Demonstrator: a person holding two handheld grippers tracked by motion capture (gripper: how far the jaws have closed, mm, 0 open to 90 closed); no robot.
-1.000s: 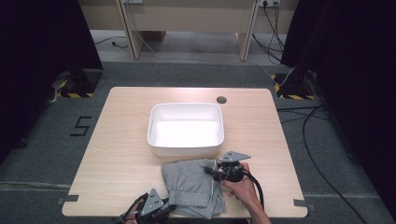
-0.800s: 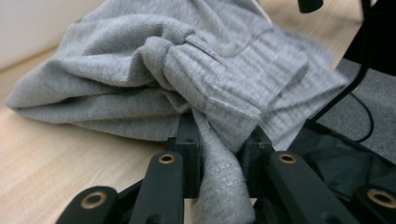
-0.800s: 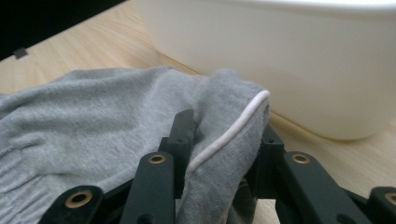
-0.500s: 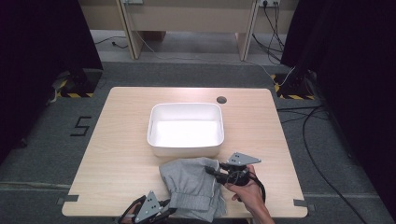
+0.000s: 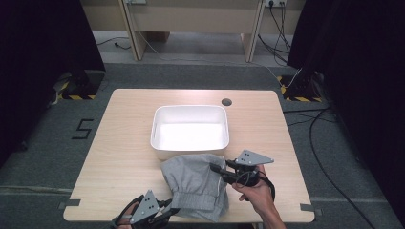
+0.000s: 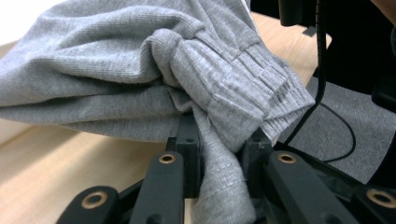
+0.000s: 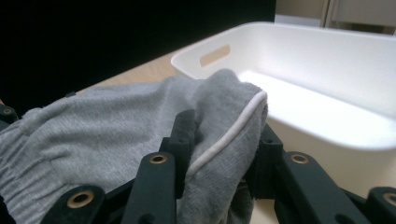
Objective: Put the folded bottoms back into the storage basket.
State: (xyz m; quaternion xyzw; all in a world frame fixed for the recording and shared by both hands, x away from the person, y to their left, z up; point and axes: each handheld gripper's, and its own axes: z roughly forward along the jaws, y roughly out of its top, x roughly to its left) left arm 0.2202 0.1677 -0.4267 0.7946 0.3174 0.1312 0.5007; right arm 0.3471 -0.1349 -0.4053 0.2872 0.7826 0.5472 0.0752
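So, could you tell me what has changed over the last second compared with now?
Both grippers, the left gripper and the right gripper, have lifted the grey garment: it lay flat on the table and now bulges up towards the white tub. Each stays clamped on the cloth. The tub has not moved.

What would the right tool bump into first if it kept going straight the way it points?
Probably the white bin. The right tool, shut on the grey garment, points toward the bin's near wall just beyond the cloth, though the depth is hard to judge.
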